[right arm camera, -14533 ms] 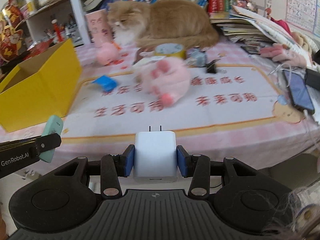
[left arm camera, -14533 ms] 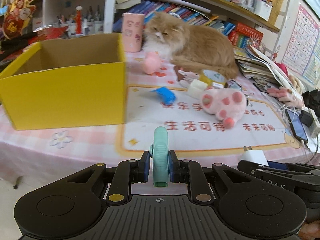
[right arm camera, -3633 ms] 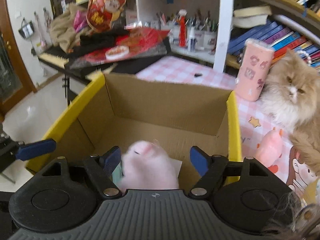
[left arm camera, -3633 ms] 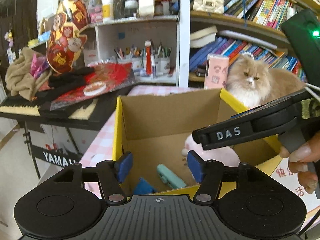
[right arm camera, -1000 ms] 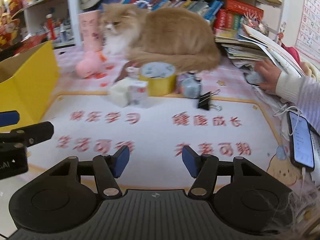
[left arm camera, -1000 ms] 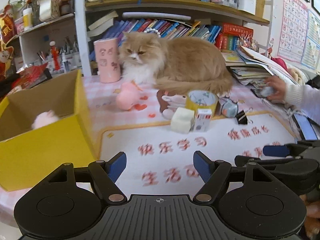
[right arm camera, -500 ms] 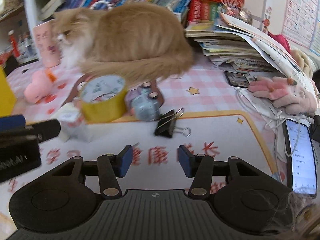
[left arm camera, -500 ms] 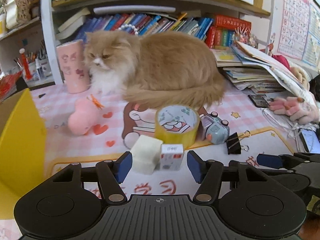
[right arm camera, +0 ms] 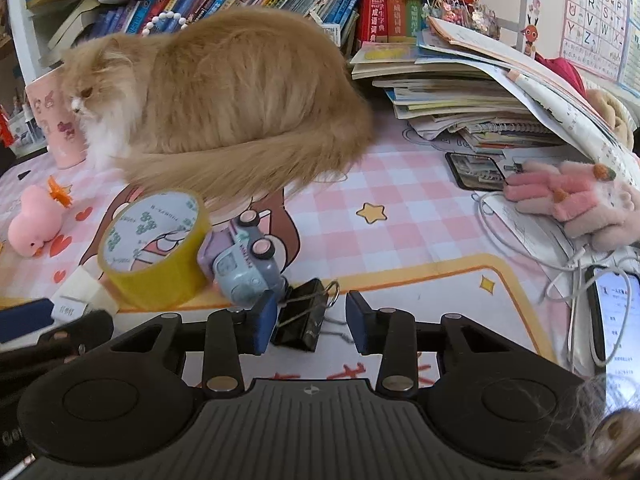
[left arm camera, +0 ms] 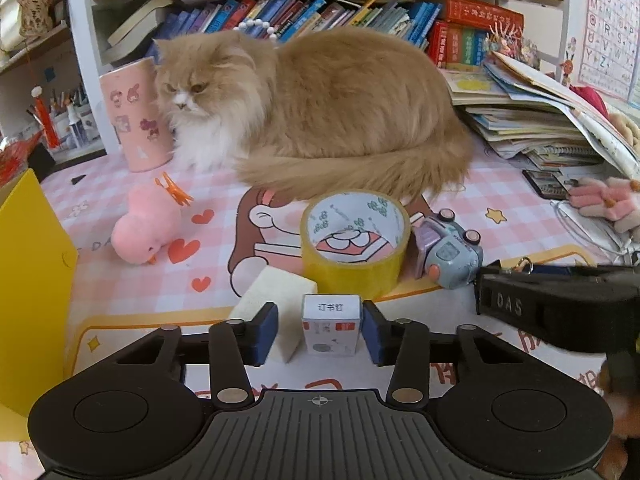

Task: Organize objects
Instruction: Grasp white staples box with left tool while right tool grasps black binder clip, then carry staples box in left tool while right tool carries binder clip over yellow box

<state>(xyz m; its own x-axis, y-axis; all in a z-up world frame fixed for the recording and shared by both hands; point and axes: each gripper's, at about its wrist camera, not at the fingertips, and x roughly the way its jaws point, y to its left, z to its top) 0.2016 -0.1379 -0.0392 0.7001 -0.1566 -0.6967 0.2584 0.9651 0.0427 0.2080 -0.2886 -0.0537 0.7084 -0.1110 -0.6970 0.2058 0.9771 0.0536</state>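
My left gripper [left arm camera: 319,333] hangs low over the mat, its jaws closing. A small white staple box [left arm camera: 331,330] stands between them. The right pad is at the box's side; the left pad is still apart from it, with a corner of a white foam block [left arm camera: 276,300] in the gap. My right gripper [right arm camera: 311,322] is also closing, with a black binder clip [right arm camera: 304,320] between its pads and a gap on the clip's right. Just beyond lie a yellow tape roll [left arm camera: 356,240] and a grey toy car [right arm camera: 244,264].
A fluffy orange cat [left arm camera: 320,112] lies behind the objects. A pink plush [left arm camera: 144,228] and a pink cup [left arm camera: 136,116] are at the left, the yellow box [left arm camera: 28,280] at the left edge. Stacked books [right arm camera: 460,92], a pink glove [right arm camera: 572,200], cables and a phone [right arm camera: 616,320] crowd the right.
Both grippers have moved forward and down toward the objects and their jaws have narrowed. The staple box now stands between the left jaws, the binder clip between the right ones.
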